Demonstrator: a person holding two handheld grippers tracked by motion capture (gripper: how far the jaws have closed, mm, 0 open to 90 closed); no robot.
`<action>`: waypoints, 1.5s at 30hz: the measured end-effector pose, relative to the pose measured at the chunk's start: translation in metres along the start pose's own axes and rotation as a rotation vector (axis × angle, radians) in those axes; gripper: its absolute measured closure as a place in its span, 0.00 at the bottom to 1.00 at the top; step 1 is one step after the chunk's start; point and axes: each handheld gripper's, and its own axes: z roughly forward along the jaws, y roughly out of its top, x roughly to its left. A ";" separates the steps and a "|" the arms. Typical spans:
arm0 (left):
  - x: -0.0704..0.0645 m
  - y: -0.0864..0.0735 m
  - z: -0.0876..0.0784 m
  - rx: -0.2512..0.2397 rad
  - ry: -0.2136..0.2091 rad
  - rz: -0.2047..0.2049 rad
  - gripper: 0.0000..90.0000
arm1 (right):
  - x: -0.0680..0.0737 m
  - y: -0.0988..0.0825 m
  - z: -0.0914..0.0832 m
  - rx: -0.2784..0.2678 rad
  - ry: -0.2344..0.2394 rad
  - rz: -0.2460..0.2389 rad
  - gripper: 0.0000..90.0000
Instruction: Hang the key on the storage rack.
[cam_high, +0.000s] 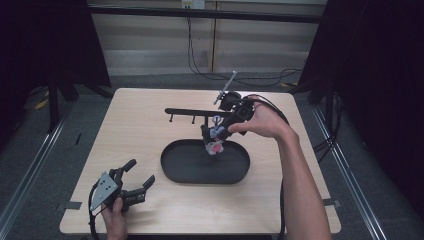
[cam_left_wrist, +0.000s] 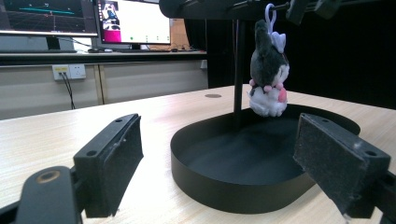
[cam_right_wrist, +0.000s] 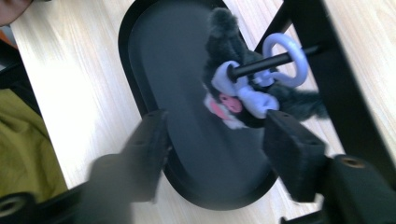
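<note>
1. Pale wooden surface (cam_high: 150, 125); black oval tray (cam_high: 180, 172) lying near its middle, slightly toward 5 o'clock.
2. Black stand rising from the tray: upright post (cam_left_wrist: 239, 65) topped by a horizontal bar (cam_high: 192, 111) running toward 9 o'clock, with short pegs beneath it.
3. Small plush keychain toy (cam_left_wrist: 268, 77), dark grey and white with pink details and a pale lilac bow, hanging over the tray from a peg (cam_right_wrist: 271, 63) by a lilac ring (cam_right_wrist: 285, 58); clear of the tray floor, just beside the post.
4. Right tool (cam_high: 216, 134) held by the right hand (cam_high: 265, 120) at about 1 o'clock from the tray centre, angled down toward the toy; jaws apart, one pad (cam_right_wrist: 292, 154) just below the toy, the other blurred over the tray rim; toy not clamped.
5. Left tool (cam_high: 141, 174) held by the left hand (cam_high: 115, 217) near the surface's 7 o'clock corner, well apart from the tray; jaws spread wide, nothing between the pads (cam_left_wrist: 109, 165), pointing toward the tray and toy.
6. Beyond the surface, in the left gripper view: monitors (cam_left_wrist: 133, 21) on a desk, a wall socket (cam_left_wrist: 69, 71) beneath.
</note>
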 end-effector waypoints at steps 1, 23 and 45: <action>0.000 0.000 0.000 -0.001 0.000 0.000 0.17 | 0.002 -0.002 0.000 -0.014 -0.002 -0.005 0.39; 0.000 0.000 0.000 0.001 0.000 0.001 0.17 | 0.041 -0.062 0.038 -0.344 -0.036 0.084 0.19; 0.000 0.000 0.000 0.001 0.002 0.001 0.17 | 0.082 -0.151 0.109 -0.584 -0.318 0.168 0.19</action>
